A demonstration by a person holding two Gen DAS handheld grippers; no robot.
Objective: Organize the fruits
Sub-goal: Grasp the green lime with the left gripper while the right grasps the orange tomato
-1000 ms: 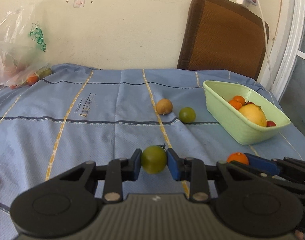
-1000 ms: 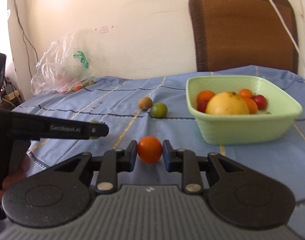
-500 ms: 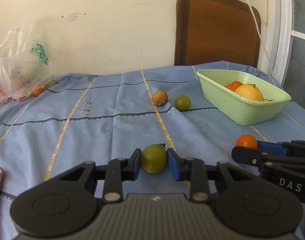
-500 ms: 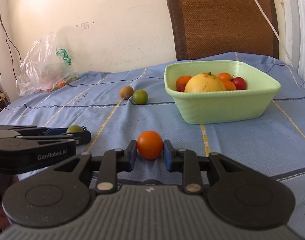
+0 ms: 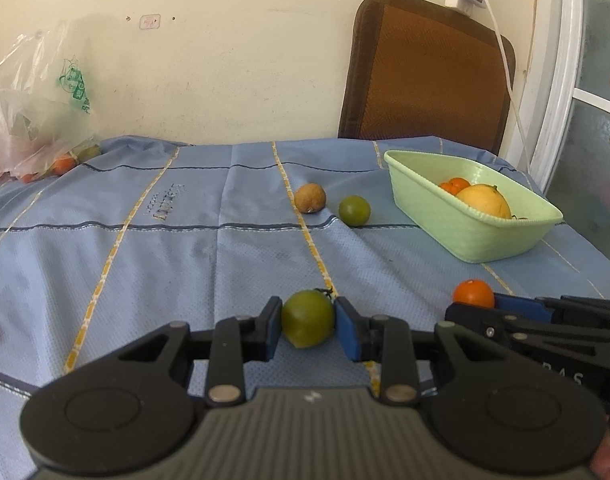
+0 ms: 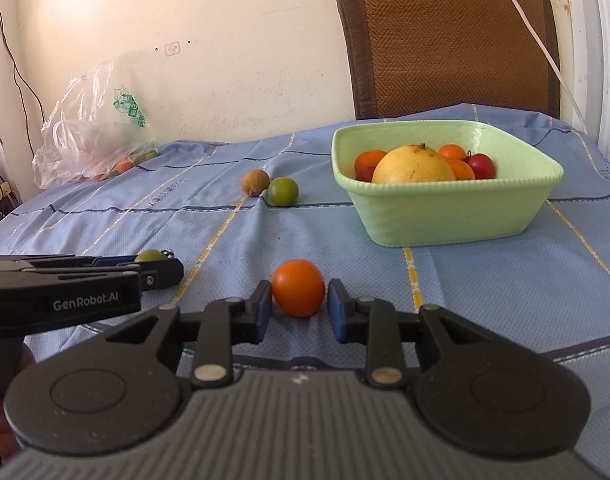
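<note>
**On the Blue Tablecloth: Two Fruits at the Grippers, Two More Loose**

On the far left of the blue tablecloth (image 5: 145,248), a clear plastic bag (image 5: 33,136) with a few small fruits inside lay against the wall.

Nearer the camera, the left gripper (image 5: 308,322) was clamped on a green tomato (image 5: 307,318); both pads pressed its sides, and the fruit sat low over the cloth.

Further back, near the middle of the table, a brown fruit (image 5: 310,198) and a green round fruit (image 5: 354,210) lay just beside each other, untouched.

To the right, the right gripper (image 6: 299,308) bracketed an orange tomato (image 6: 298,288). Its jaws had just been opening, a narrow gap showed at each pad, and the fruit appeared to rest on the cloth, so this grip was judged released.

On the far right stood the light green basin (image 6: 445,216), already holding a large yellow citrus (image 6: 413,164), several small orange fruits and a red one.

Progress assessment: sorting was partly complete. Four fruits remained outside the basin. Whether the bagged fruit belonged to the task could not be determined.
</note>
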